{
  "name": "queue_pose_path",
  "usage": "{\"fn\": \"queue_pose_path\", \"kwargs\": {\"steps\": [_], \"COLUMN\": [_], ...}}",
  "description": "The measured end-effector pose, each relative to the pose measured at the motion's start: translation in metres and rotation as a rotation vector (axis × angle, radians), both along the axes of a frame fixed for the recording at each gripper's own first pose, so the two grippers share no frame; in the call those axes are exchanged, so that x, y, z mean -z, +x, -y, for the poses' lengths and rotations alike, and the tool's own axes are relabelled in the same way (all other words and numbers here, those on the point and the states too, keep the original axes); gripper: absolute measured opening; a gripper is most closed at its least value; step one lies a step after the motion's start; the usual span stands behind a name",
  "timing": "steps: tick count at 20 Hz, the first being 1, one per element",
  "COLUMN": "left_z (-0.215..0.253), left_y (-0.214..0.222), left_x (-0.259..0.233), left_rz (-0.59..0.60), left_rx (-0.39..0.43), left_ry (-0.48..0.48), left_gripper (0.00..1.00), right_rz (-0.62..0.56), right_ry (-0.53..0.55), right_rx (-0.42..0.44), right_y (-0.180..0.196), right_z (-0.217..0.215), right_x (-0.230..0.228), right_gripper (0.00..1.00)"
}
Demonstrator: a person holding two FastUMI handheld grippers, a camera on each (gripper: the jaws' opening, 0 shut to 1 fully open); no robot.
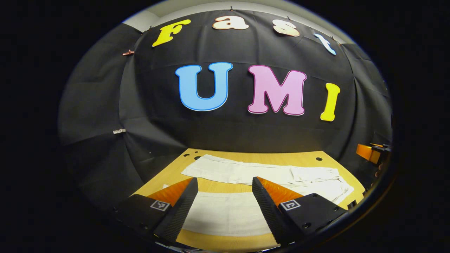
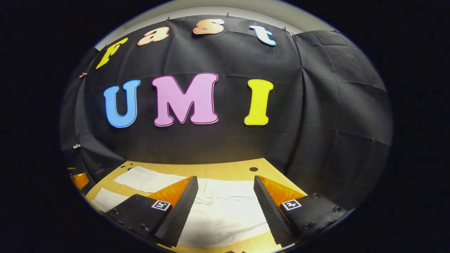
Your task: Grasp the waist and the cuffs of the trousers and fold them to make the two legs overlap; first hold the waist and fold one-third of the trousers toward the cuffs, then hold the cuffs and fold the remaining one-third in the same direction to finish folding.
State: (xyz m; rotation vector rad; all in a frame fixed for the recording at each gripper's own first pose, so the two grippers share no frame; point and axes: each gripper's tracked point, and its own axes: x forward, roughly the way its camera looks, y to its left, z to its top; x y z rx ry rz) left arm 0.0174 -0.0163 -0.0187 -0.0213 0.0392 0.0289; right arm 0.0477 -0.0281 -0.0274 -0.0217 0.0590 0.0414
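Both tongs hang spread wide above the white trousers (image 1: 246, 172) lying flat on the wooden surface (image 1: 253, 156), left tongs (image 1: 225, 189) and right tongs (image 2: 226, 188) gripping nothing.

We count one pair of trousers (image 1: 246, 172) with two legs on one table (image 1: 256, 157), and two grippers, left (image 1: 225, 200) and right (image 2: 225, 200).
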Motion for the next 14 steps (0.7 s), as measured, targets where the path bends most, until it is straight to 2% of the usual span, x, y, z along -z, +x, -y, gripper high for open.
{"fn": "queue_pose_path", "kwargs": {"steps": [2, 6, 11, 14], "left_z": [0.004, 0.015, 0.03, 0.037], "left_y": [0.002, 0.007, 0.017, 0.023], "left_x": [0.003, 0.012, 0.023, 0.031], "left_rz": [-0.008, -0.033, -0.058, -0.07], "left_rx": [-0.005, -0.008, -0.007, -0.011], "left_ry": [0.003, 0.009, 0.008, 0.008], "left_gripper": [0.98, 0.98, 0.98, 0.98], "right_rz": [0.003, 0.003, -0.026, -0.071], "right_ry": [-0.038, -0.19, -0.458, -0.586], "right_rx": [-0.023, -0.068, -0.179, -0.251], "right_y": [0.007, 0.023, 0.039, 0.044], "right_z": [0.005, 0.027, 0.065, 0.091], "right_x": [0.001, 0.008, 0.027, 0.055], "right_gripper": [0.98, 0.98, 0.98, 0.99]}}
